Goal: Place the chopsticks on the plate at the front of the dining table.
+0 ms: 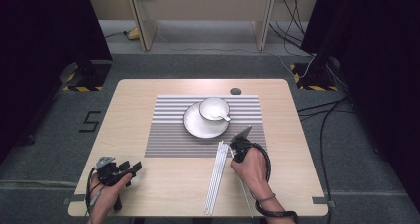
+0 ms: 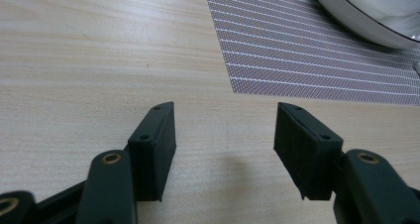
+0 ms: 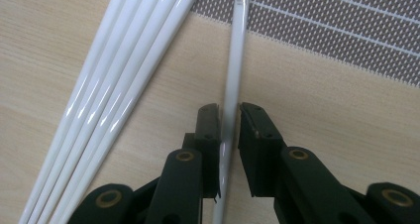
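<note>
Now the right gripper (image 3: 229,110) is clamping a single white chopstick (image 3: 233,75), bundle of chopsticks (image 3: 114,85) lying at its 10 o'clock; left gripper (image 2: 225,135) is idling over the table (image 2: 99,60), jaws apart.

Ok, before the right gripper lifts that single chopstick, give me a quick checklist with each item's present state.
1. Single chopstick sits between the right gripper's jaws: ok.
2. Pads pressing on it: cannot tell; one pad looks in contact, a thin gap shows at the other.
3. Picked chopstick apart from the bundle of chopsticks: ok, bare table lies between them.
4. Left gripper open and holding nothing, over the table: ok.
5. Plate with the bowl and spoon stands on the striped mat, beyond the grip: ok.
</note>
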Available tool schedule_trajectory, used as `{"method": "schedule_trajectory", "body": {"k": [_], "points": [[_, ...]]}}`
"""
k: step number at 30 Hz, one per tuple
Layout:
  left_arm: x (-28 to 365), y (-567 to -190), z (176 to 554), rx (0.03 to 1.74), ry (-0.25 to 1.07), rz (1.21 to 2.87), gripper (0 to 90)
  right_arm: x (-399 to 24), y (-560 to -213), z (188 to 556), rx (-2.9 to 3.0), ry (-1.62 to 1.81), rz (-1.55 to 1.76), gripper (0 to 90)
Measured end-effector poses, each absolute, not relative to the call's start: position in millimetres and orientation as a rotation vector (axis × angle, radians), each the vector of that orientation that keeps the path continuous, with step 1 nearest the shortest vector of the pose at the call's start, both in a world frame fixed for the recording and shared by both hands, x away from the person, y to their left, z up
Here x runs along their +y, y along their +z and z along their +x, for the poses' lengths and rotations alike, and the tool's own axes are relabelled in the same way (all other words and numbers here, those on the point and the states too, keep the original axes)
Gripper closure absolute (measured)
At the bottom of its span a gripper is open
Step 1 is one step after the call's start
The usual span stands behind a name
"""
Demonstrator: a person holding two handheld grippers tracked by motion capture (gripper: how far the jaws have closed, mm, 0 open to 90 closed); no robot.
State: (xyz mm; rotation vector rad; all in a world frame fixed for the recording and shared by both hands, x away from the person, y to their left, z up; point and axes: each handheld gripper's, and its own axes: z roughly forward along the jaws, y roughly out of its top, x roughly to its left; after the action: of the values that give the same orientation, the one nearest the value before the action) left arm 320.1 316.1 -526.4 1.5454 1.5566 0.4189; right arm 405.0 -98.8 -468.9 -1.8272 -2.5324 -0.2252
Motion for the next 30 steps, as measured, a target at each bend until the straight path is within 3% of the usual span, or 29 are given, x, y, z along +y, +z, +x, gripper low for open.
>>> {"method": "schedule_trajectory", "body": {"k": [30], "points": [[317, -526, 320, 1.556, 0.415, 1.544, 41.0, -86, -472, 403, -2.541, -0.096, -1.911, 85.2]]}}
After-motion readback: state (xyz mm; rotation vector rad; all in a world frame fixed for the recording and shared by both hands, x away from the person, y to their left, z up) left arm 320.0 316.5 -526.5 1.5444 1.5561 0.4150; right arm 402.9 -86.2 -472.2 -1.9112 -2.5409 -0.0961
